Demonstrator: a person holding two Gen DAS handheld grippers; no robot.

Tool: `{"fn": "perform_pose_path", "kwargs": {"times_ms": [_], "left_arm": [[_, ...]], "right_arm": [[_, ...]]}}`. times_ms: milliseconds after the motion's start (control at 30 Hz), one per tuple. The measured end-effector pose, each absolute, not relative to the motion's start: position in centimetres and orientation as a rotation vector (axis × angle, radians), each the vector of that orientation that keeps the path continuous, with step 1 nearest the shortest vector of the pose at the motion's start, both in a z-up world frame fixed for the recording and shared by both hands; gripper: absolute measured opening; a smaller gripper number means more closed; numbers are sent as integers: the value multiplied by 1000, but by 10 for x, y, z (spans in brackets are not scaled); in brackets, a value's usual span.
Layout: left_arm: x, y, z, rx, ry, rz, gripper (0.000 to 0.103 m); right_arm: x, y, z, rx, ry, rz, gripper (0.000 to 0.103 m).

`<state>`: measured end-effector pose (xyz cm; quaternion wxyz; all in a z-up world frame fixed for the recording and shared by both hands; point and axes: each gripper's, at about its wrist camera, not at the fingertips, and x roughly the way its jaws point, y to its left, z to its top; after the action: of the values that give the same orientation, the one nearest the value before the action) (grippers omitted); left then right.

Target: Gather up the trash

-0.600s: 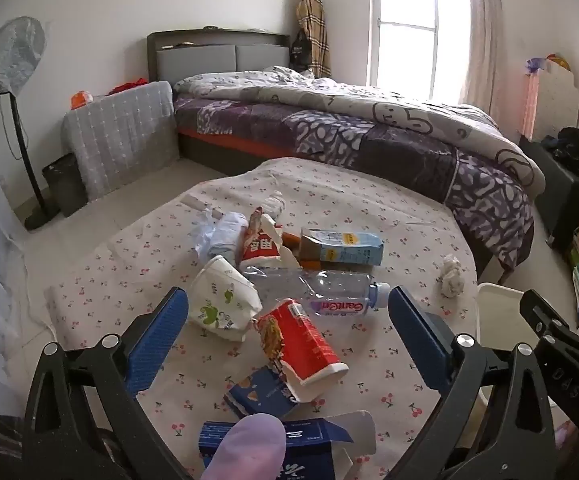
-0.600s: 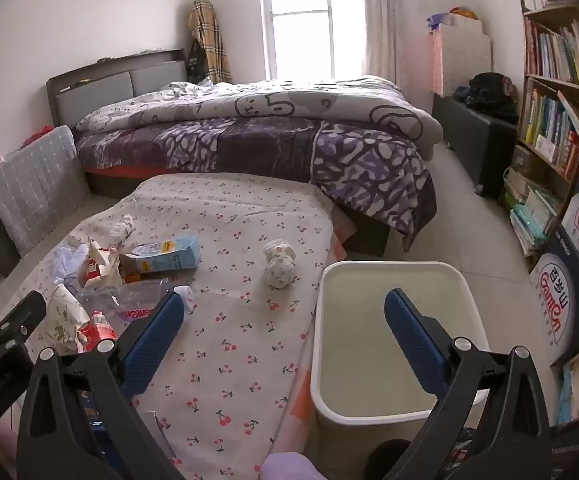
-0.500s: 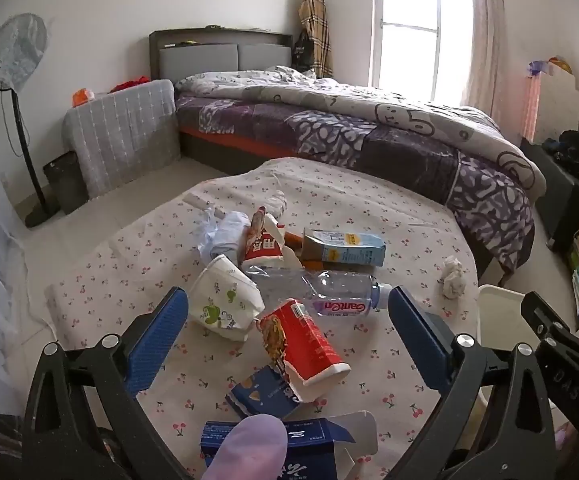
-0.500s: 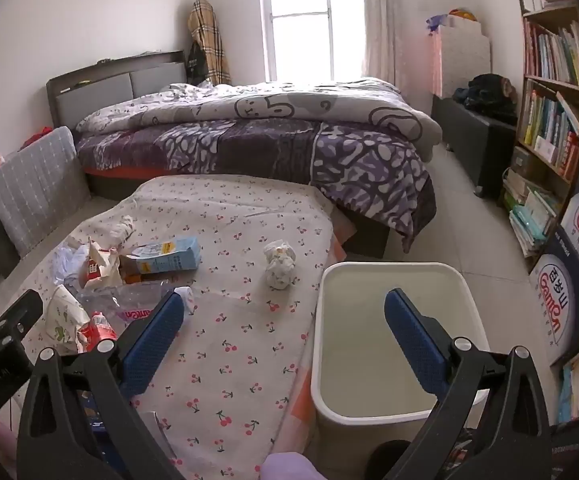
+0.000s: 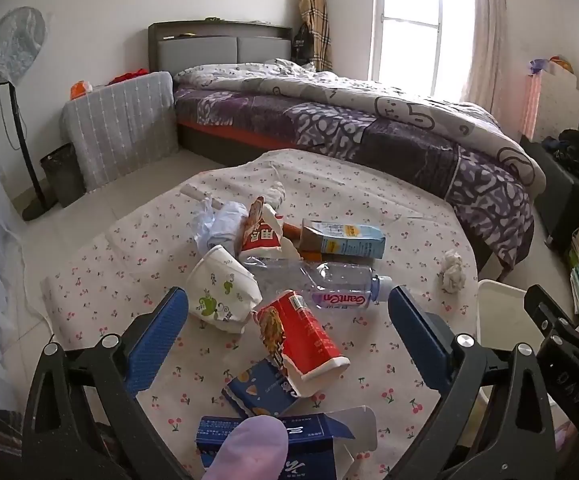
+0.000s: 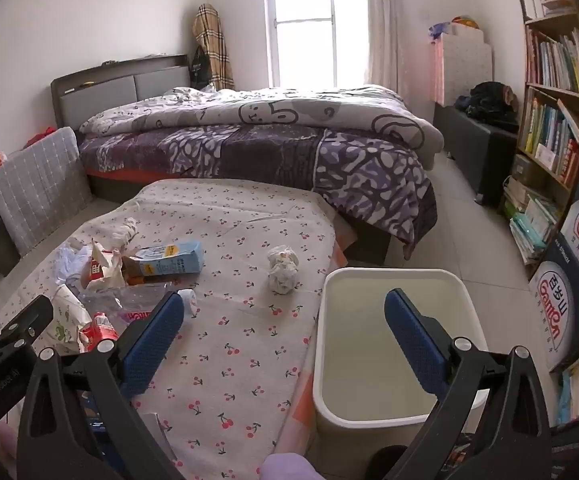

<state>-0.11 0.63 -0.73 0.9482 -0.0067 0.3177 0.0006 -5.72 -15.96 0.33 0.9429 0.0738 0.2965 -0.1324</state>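
Note:
Trash lies in a heap on a table under a cherry-print cloth point(image 5: 329, 184): a red snack carton point(image 5: 301, 336), a clear plastic bottle point(image 5: 321, 286), a white paper cup point(image 5: 221, 290), a light blue drink carton point(image 5: 345, 238), a dark blue box point(image 5: 277, 436) and a crumpled paper ball point(image 5: 453, 270). My left gripper point(image 5: 287, 332) hangs open above the red carton, touching nothing. My right gripper point(image 6: 283, 338) is open over the table's right edge, beside the white bin point(image 6: 393, 340). The paper ball point(image 6: 283, 268) lies ahead of it.
A bed with a purple quilt point(image 6: 289, 144) stands behind the table. A bookshelf point(image 6: 553, 100) and printed cartons point(image 6: 573, 280) line the right wall. A standing fan point(image 5: 13, 92) and a covered stand point(image 5: 117, 120) are at the left. A purple-gloved fingertip point(image 5: 249, 448) shows at the bottom.
Both views have drifted only slightly; the trash and the bin lie where they were, and both grippers stay wide open.

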Motion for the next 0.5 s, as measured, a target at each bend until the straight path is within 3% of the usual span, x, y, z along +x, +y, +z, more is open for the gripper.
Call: {"fn": "perform_pose_path", "kwargs": {"times_ms": [500], "left_arm": [[-3,7,-15,-14,647,0,96]], "right_arm": [[-56,-159,1,158,613,-265,98]]}}
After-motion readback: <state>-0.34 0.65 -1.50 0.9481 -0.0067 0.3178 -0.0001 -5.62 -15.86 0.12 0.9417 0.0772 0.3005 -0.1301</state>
